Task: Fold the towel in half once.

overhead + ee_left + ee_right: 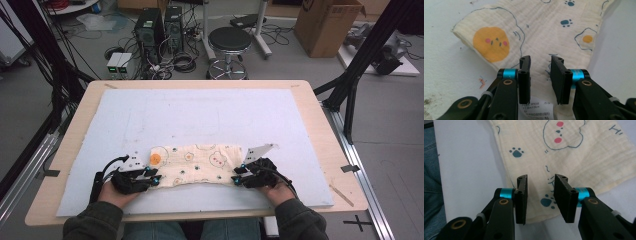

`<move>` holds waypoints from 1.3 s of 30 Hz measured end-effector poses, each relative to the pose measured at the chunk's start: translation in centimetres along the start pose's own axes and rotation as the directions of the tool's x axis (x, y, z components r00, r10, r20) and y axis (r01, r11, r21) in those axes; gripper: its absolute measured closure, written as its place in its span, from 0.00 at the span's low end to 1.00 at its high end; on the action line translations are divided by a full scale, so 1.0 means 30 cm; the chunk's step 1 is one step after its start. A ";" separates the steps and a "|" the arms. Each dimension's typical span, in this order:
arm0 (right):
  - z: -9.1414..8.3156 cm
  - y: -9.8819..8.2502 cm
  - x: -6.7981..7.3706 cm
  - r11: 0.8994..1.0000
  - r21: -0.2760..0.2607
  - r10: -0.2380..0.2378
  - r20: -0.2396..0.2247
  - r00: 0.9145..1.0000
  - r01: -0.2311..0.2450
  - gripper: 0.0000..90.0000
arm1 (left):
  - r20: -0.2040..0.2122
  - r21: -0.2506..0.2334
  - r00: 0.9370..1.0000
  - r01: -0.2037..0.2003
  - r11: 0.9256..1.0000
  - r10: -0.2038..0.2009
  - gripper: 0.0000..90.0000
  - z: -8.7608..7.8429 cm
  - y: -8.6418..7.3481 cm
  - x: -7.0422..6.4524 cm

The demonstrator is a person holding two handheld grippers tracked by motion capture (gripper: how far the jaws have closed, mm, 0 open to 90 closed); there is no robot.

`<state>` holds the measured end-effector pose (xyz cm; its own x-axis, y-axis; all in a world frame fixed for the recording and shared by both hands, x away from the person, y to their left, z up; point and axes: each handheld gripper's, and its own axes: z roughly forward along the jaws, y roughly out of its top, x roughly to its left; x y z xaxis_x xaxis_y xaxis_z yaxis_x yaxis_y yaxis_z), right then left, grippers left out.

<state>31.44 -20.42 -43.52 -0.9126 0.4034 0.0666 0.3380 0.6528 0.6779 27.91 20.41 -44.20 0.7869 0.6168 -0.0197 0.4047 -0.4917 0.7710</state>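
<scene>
A cream muslin cloth printed with fried eggs, paw prints and bear faces lies folded into a wide band on the pale mat near the front edge. My left gripper sits at the cloth's left end. In the left gripper view its jaws stand apart, open, over the cloth, with a white care label below them. My right gripper is at the cloth's right end. In the right gripper view it is open above the cloth's near corner, and nothing is pinched.
A pale blue mat covers most of the wooden table. Beyond the far edge stand a black stool, computer towers with cables, and a cardboard box. Black frame legs rise at the right.
</scene>
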 end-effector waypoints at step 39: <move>0.170 0.265 -0.176 0.998 -0.001 0.068 0.031 0.997 -0.068 0.99 | -0.015 0.026 1.000 0.027 0.999 -0.026 1.00 0.179 0.201 0.121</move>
<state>40.11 -14.09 -42.22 -0.8798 0.4669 0.0896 0.3992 0.6233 0.6724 35.71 16.38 -43.04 0.7687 0.6389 -0.0301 0.4376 -0.4910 0.7532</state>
